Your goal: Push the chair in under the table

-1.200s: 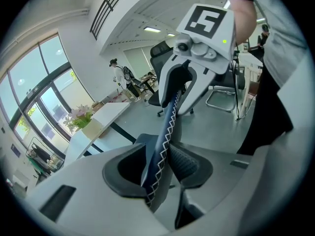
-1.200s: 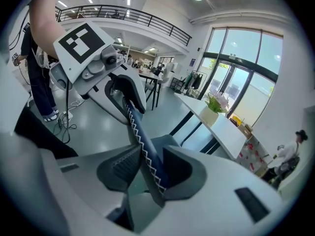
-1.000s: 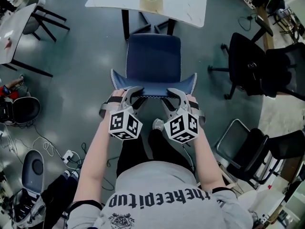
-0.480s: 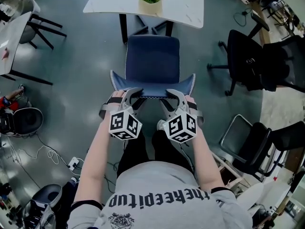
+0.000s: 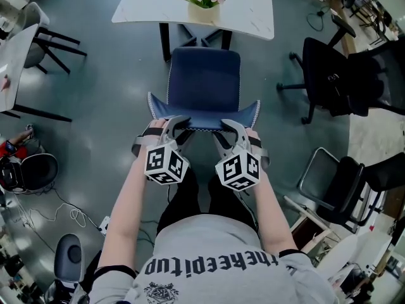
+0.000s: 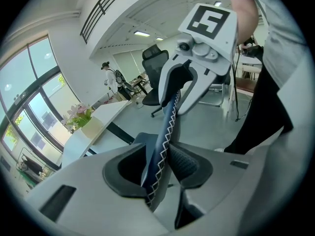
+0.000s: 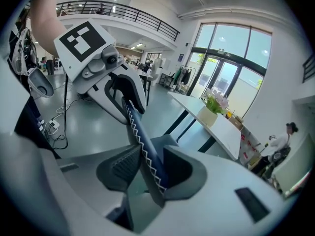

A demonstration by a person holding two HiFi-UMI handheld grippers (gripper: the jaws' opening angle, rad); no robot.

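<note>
**Chair held by its backrest, table waiting at 12 o'clock**

Chair [image 5: 204, 81], blue and white-stitched, stands on the grey floor [image 5: 114, 87] directly in front of the person, seat facing away toward the white table [image 5: 247, 11] at 12 o'clock in the head view. The seat's far edge sits just short of the table's near edge, close to the dark table legs [image 5: 166, 40], so none of the seat is under the top yet.

The backrest [image 5: 204, 116] runs from 9 o'clock to 3 o'clock, square across the line of the push. The left gripper [image 5: 177, 125] has it on the 9 o'clock half and the right gripper [image 5: 228, 126] on the 3 o'clock half, each about as far from the middle as the other. Neither hand is nearer the work.

Each gripper view shows the stitched upper edge of the backrest running between that gripper's jaws, with the pads pinching it from front and back at a fairly wide setting.

A pot of pink flowers [image 5: 202, 5] sits on the table at 12 o'clock, in line with the chair. Judging from this layout, the push should go straight toward 12 o'clock with both hands pressing evenly. An uneven shove would likely swing the seat toward one table leg.
</note>
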